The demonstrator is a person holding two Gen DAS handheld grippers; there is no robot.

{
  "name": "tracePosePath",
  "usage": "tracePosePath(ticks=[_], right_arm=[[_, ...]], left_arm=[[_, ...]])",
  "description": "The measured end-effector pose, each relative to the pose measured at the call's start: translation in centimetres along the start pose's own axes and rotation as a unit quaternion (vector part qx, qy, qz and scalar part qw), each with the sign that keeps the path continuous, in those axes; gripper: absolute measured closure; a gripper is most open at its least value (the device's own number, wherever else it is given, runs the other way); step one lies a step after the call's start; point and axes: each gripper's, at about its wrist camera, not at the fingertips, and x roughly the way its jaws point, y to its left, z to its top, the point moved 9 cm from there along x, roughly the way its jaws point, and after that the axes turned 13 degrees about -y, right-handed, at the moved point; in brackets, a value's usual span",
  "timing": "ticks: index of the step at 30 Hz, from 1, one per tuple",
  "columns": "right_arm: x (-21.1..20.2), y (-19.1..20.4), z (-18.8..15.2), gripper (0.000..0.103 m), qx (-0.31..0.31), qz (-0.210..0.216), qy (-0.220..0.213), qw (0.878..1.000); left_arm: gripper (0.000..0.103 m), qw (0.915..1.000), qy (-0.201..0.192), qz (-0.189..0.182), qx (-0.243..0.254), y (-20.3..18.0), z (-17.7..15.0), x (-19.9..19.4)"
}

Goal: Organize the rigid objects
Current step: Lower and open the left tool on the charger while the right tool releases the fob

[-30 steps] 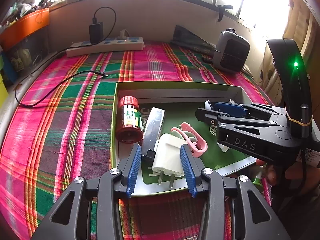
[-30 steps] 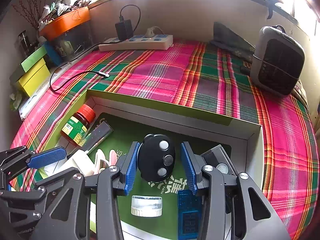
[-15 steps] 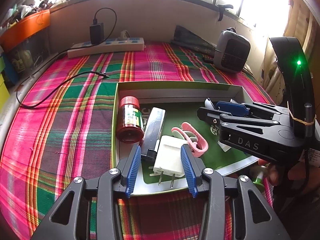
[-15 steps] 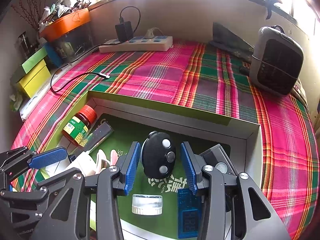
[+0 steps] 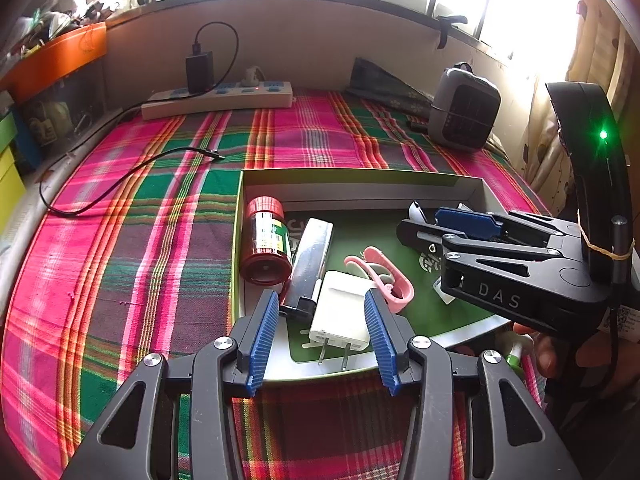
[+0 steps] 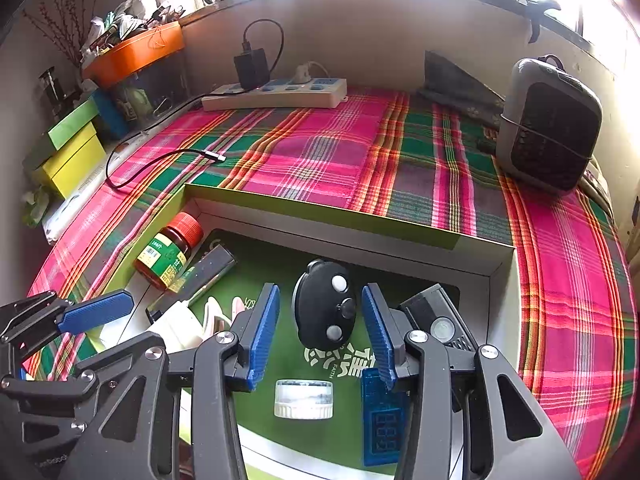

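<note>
- A shallow green-lined box sits on the plaid cloth over the desk; every place below is given relative to this box.
- The left gripper hovers over the box's near rim, its jaws wide open on either side of a white plug adapter without touching it.
- The adapter lies flat inside the box at the near edge, prongs pointing out towards the rim.
- The right gripper is over the middle of the box, jaws open, straddling a black oval remote with gaps on both sides.
- The remote lies on the box floor, with two white buttons and one black knob facing up.
- A red-capped bottle with a green label lies on its side along the box's left wall.
- A dark rectangular bar lies just beside the bottle, towards the box's centre, its near end close to the adapter.
- A pink clip rests in the box just right of the adapter.
- In the right wrist view, a small white-capped jar and a blue digital display module lie near the box's front edge, below the remote.
- A black box-like device sits in the box's right part, partly hidden by the right finger.
- Beyond the box's far wall, a power strip lies against the back wall, and a grey heater stands at the far right.
- A black cable trails on the cloth, left of the box.
</note>
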Motion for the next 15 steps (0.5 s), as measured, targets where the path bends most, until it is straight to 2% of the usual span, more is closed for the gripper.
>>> tracePosePath(ticks=[3,15], right_arm=[[-0.3,0.2,0.1,0.053,0.0,0.003,-0.004,1.0],[-2.0,0.6,0.2,0.053,0.008,0.002,-0.016,1.0]], left_arm=[[0.059,1.0,-0.003,0.002,-0.001,0.0,0.1,-0.2],[0.059,0.9999,-0.01,0.006,0.002,-0.3,0.0,-1.8]])
